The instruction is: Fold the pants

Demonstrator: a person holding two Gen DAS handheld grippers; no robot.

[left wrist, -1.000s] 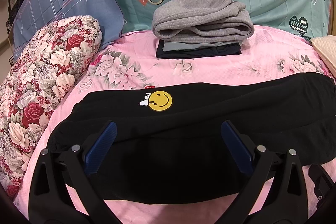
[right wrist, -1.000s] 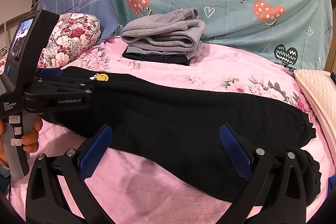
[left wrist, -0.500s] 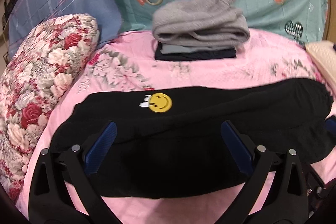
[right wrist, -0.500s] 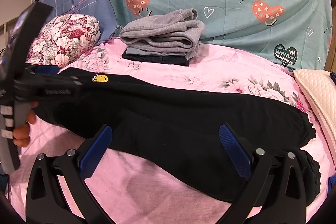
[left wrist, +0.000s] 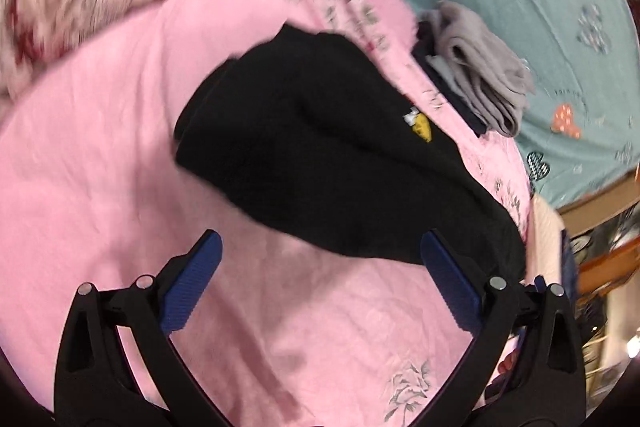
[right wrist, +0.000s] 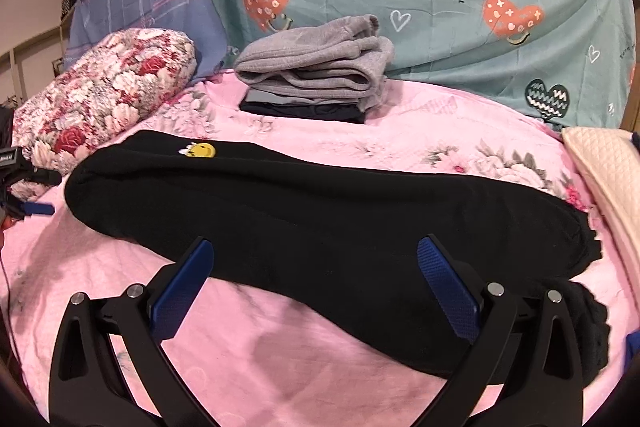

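Left gripper (left wrist: 320,255): jaws wide, holding nothing, over bare pink bed (left wrist: 100,167) just short of the pants' (left wrist: 312,163) waist end. Pants lie lengthwise across the bed, smiley patch (right wrist: 201,150) near the waist. Right gripper (right wrist: 314,263): jaws wide, empty, over the pants' near edge toward the cuffs.

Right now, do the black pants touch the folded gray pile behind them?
Apart. The right wrist view shows a strip of pink sheet between the black pants and the folded gray pile.
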